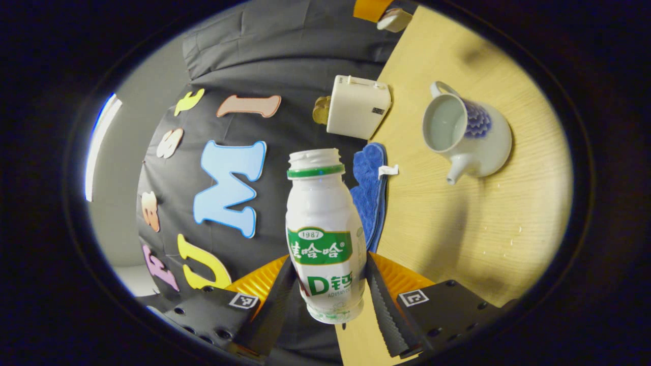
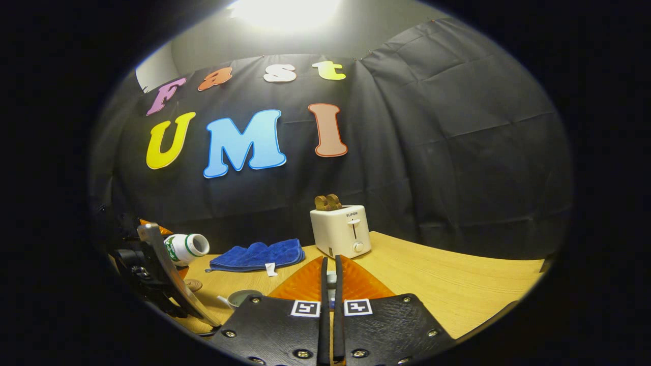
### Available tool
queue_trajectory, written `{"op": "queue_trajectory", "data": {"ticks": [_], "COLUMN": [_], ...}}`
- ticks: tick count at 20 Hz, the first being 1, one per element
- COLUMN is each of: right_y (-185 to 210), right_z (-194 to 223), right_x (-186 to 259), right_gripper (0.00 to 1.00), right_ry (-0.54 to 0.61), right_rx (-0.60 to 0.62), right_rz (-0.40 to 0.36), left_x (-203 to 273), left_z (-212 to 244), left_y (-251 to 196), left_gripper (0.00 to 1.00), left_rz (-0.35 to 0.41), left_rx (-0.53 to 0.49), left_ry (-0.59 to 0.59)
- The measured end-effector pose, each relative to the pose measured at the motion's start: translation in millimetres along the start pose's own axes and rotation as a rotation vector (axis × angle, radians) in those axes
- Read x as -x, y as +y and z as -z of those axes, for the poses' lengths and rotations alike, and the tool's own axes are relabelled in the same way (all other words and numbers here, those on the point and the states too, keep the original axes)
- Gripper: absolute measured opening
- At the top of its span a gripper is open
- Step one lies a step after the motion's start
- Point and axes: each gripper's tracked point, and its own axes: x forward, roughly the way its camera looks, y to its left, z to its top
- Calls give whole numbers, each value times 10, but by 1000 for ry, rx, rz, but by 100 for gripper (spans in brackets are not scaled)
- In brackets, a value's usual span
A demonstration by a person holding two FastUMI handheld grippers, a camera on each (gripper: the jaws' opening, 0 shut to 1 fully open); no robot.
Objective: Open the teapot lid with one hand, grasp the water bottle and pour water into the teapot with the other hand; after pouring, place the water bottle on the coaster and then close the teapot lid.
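The left hand-held gripper [image 1: 328, 295] is clamped on the bottle [image 1: 323, 239], both fingers pressing on its lower body around the label. The bottle is uncapped and, in the right gripper view, lies tipped on its side [image 2: 185, 247] in the air above the teapot's rim [image 2: 243, 295]. In the left gripper view the teapot [image 1: 468, 134] stands open on the worktop [image 1: 457, 229], no lid on it, its inside pale.

The bottle looks like thin, light plastic: it should give a little under a hard squeeze, and its glossy label could slip, so the low, broad grip on the body suits it better than the narrow neck. The teapot is glazed ceramic, stiff, heavier and chippable; the bottle's mouth is best kept off its rim.

The right hand-held gripper [image 2: 329, 284] has its fingers nearly together on something small and pale, likely the lid, though that is hard to tell.

A blue cloth [image 1: 371, 193] and a toaster [image 1: 356, 107] sit behind.
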Motion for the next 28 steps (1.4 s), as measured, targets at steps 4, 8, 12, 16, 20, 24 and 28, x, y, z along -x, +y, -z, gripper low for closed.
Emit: {"op": "queue_trajectory", "data": {"ticks": [4, 8, 12, 16, 20, 24, 28], "right_y": [13, 11, -28, -8, -7, -12, -11], "right_z": [8, -11, -22, 3, 4, 11, 14], "right_x": [5, 12, 15, 10, 8, 5, -3], "right_gripper": [2, 3, 2, 3, 3, 3, 2], "right_ry": [3, -4, -8, 0, -1, 3, 2], "right_rx": [-8, -6, -12, -12, -10, -10, -5], "right_rz": [-8, -11, 0, -7, -8, -7, -7], "left_x": [-26, -15, -16, -14, -19, -34, -44], "left_z": [-85, -182, -211, -237, -233, -210, -183], "left_y": [25, 88, 154, 188, 215, 286, 343], "left_gripper": [85, 89, 89, 89, 89, 89, 89], "left_rz": [-10, -39, -63, -74, -83, -90, -99], "left_rx": [-63, -153, -214, -259, -305, -366, -396], "left_ry": [-12, -36, -48, -53, -61, -70, -75]}}
